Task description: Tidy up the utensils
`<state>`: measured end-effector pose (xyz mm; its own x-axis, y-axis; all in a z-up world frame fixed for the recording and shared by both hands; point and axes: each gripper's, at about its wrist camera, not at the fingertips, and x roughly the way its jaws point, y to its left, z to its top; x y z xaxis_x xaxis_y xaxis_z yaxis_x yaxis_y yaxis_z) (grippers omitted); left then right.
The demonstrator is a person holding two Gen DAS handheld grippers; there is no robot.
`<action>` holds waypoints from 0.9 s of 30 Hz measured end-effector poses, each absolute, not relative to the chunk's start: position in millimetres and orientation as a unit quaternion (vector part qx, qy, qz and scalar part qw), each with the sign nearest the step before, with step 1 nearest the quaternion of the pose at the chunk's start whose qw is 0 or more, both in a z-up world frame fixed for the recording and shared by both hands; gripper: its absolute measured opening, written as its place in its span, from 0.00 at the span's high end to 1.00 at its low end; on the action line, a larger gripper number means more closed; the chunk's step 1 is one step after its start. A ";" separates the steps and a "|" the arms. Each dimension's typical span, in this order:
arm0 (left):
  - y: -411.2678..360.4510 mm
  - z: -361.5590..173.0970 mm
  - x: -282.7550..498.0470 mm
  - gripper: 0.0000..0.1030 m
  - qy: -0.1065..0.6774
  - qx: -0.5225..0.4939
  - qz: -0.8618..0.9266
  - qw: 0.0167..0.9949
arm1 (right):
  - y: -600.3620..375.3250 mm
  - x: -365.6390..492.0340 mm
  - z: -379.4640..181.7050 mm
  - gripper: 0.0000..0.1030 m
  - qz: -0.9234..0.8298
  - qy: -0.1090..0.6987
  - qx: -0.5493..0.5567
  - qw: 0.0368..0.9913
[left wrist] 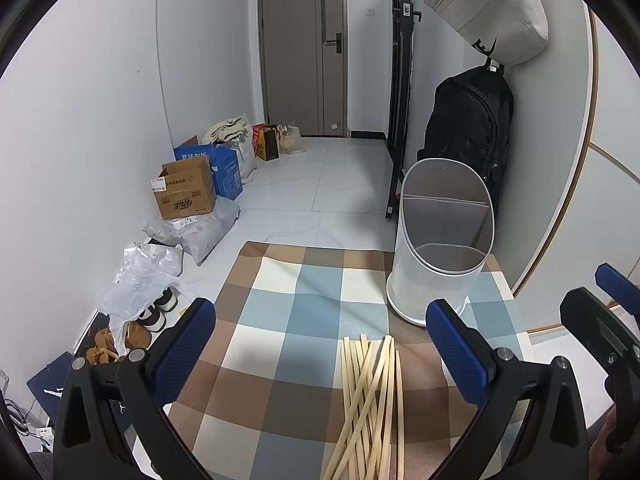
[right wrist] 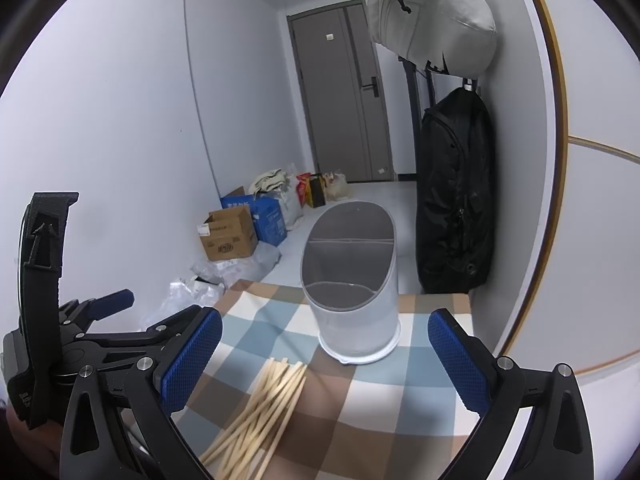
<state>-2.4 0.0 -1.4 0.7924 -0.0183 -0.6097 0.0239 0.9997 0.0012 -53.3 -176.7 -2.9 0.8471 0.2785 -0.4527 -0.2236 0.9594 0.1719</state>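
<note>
A loose pile of pale wooden chopsticks lies on the checked tablecloth, near the front. It shows in the right wrist view too. A white utensil holder with a grey divided inside stands upright at the table's far right corner, empty; it also shows in the right wrist view. My left gripper is open and empty, above the table with the chopsticks between its fingers. My right gripper is open and empty, facing the holder, chopsticks at its lower left.
The table's far edge drops to a tiled floor. Boxes and plastic bags line the left wall. A black backpack and a grey bag hang behind the holder. The other gripper shows at the right edge of the left wrist view.
</note>
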 end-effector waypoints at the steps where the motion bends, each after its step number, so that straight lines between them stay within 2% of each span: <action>1: 0.0 -1.1 -2.0 0.01 0.323 0.004 -0.012 0.946 | -176.6 -53.5 -3.2 0.00 0.130 0.243 0.056 0.960; 27: 0.0 -2.5 -2.2 0.01 0.320 0.007 -0.002 0.947 | -176.9 -53.4 -4.2 0.00 0.126 0.242 0.053 0.961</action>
<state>-2.2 0.0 -2.5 0.7954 0.0005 -0.6061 0.0082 0.9999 0.0117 -53.4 -176.9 -4.2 0.8514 0.2683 -0.4507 -0.2168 0.9624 0.1635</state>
